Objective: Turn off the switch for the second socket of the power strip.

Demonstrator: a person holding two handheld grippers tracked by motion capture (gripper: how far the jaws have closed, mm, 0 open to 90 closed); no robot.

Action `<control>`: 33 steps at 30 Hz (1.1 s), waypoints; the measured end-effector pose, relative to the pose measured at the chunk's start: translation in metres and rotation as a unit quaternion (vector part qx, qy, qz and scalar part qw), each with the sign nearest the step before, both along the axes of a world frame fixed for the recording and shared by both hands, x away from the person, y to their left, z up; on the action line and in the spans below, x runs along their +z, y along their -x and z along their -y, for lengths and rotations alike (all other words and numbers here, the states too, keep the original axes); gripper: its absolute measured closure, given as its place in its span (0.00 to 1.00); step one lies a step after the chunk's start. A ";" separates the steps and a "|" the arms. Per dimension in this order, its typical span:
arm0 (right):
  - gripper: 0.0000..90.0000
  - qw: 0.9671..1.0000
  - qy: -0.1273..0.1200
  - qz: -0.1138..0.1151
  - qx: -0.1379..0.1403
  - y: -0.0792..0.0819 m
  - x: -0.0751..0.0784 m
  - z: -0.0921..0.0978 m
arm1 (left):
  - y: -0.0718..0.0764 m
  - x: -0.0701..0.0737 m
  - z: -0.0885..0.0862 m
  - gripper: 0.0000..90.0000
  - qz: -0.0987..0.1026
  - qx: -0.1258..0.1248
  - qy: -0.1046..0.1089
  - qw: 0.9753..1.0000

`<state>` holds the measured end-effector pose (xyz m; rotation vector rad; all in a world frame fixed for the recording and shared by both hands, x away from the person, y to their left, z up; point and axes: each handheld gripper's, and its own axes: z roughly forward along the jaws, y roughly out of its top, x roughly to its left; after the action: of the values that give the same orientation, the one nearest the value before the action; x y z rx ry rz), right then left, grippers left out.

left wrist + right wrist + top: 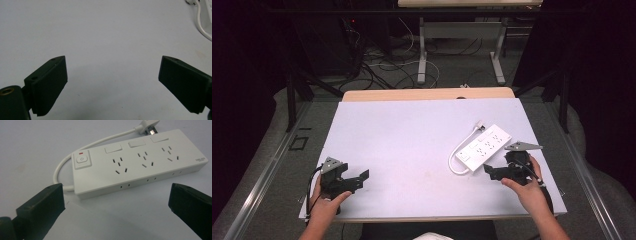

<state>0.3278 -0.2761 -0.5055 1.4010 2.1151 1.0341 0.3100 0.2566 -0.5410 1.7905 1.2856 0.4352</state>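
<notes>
The right gripper (495,172) sits at the near right of the table, and its two black jaws are wide open. They hold nothing and touch nothing. Just past them lies a white power strip (484,147), flat on the table and turned at a slant. In the right gripper view the power strip (140,165) is very close, just beyond the open jaws, with a small gap of table in between. It has a round power button (81,159) at one end, three flat switches in a row, and three groups of plug holes. Its white cord (458,150) bends in a loop on the left side of the strip, and the plug (480,124) rests at the far end, next to the strip. The left gripper (354,179) is at the near left, well apart from the strip. Its jaws are wide open too, with bare table between them, and they hold nothing. A hand holds each gripper from the near edge. The table (402,145) has a smooth, pale top with a wooden strip along its far edge. Behind it the room is dark, with a grey floor, a tangle of cables (382,70) and the legs of another table (422,55).
</notes>
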 end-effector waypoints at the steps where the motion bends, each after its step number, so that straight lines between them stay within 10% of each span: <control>1: 0.00 1.000 0.002 0.000 -0.006 0.000 -0.002 0.002 | 0.000 0.000 0.000 0.10 0.000 0.000 0.000 1.000; 33: 0.08 0.996 -0.008 -0.010 -0.084 -0.003 -0.043 0.038 | 0.000 0.000 -0.001 0.10 0.000 -0.001 -0.001 1.000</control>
<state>0.3309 -0.3144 -0.5481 1.5736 1.9669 0.9758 0.3100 0.2575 -0.5406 1.7927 1.2846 0.4352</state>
